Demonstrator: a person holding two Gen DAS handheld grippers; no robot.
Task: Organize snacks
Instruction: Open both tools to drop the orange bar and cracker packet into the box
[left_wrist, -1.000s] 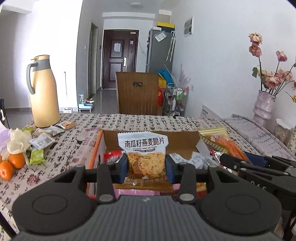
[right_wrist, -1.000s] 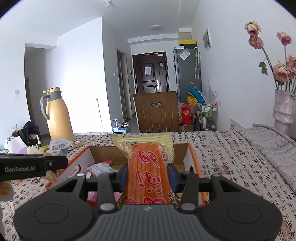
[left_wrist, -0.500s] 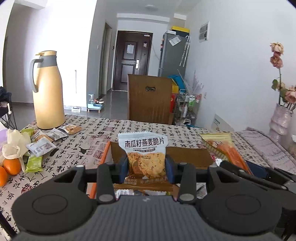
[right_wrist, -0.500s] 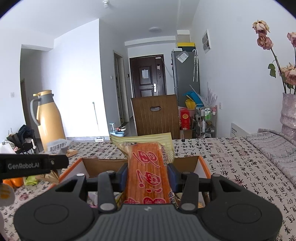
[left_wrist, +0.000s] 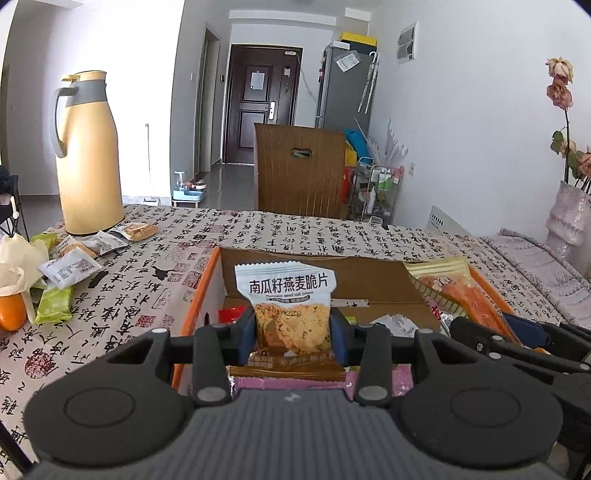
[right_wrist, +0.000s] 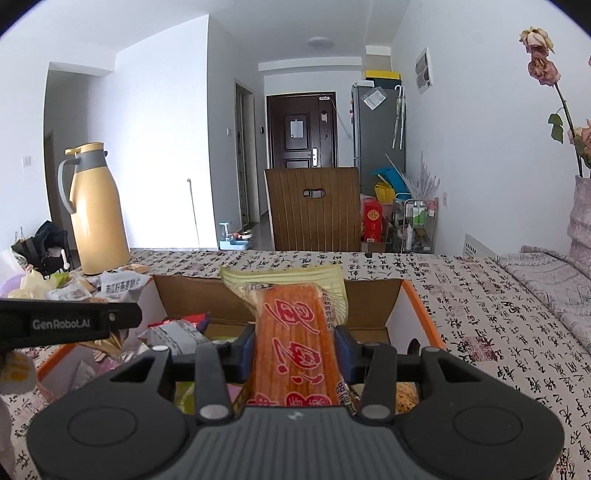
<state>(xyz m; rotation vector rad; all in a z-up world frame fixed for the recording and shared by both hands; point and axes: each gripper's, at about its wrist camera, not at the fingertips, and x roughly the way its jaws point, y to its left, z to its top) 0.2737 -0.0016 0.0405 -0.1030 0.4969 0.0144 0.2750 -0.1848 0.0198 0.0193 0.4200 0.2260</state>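
Table (left_wrist: 288, 232): spreading across the whole middle band of both views under a cloth printed with black characters; bare cloth is lying open beyond the box's far wall and along the right side.
Chair (left_wrist: 299, 173): standing at the table's far edge, centre frame, its brown back closing off the space behind the box.
Cardboard box (left_wrist: 314, 269): sitting open at lower centre with orange outer walls; its far wall is rising just behind both held packets, and loose packets are crowding its floor.
Thermos jug (left_wrist: 90, 155): standing upright at upper left on the table, well apart from the box.
Vase (left_wrist: 567, 218): standing at the right edge with dried roses, clear of the box.
Loose snack packets (left_wrist: 70, 266): lying in a heap at left below the jug, beside an orange (left_wrist: 11, 314) at the frame's left edge.
Left gripper (left_wrist: 291, 328): pinching the oat crisp packet (left_wrist: 286, 295) upright between its blue pads, over the box's near left part.
Right gripper (right_wrist: 293, 347): pinching the orange snack packet (right_wrist: 295, 339) lengthwise, over the box's near right part; the same packet is showing at right in the left wrist view.
Clearance: the two grippers are sitting side by side above the box, the left one's black body intruding at left in the right wrist view.
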